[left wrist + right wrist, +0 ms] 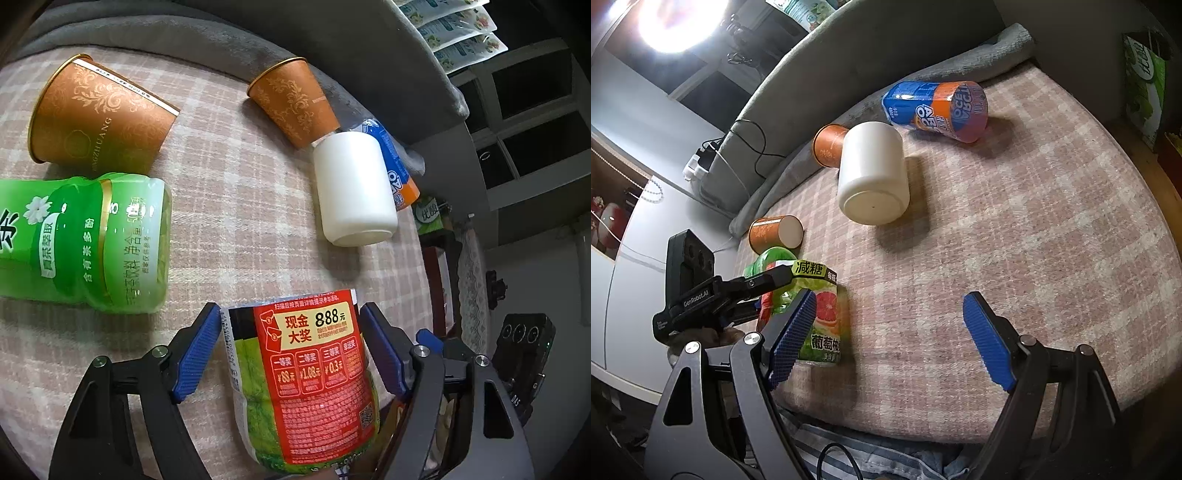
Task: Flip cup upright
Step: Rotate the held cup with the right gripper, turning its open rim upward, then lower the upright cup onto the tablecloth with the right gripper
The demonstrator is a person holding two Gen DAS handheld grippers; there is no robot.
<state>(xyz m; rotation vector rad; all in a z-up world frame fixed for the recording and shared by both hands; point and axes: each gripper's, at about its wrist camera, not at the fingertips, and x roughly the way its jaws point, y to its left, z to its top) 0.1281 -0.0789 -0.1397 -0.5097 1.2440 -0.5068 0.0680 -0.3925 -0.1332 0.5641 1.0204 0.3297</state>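
A cut-bottle cup with a red and green printed label (303,369) stands upright on the pink plaid cloth (240,229). My left gripper (291,310) is shut on it, a blue pad pressed to each side. In the right wrist view the same cup (822,317) shows a grapefruit picture, with the left gripper (768,280) reaching in from the left. My right gripper (890,339) hangs open over bare cloth, holding nothing. A white cup (354,188) (873,173) lies on its side, base toward the right camera.
Two orange paper cups (99,114) (295,99) lie tipped over, as do a green-label bottle cup (92,240) and a blue-orange one (938,109). A grey blanket (960,62) rims the far edge. The cloth's near edge (923,428) drops off.
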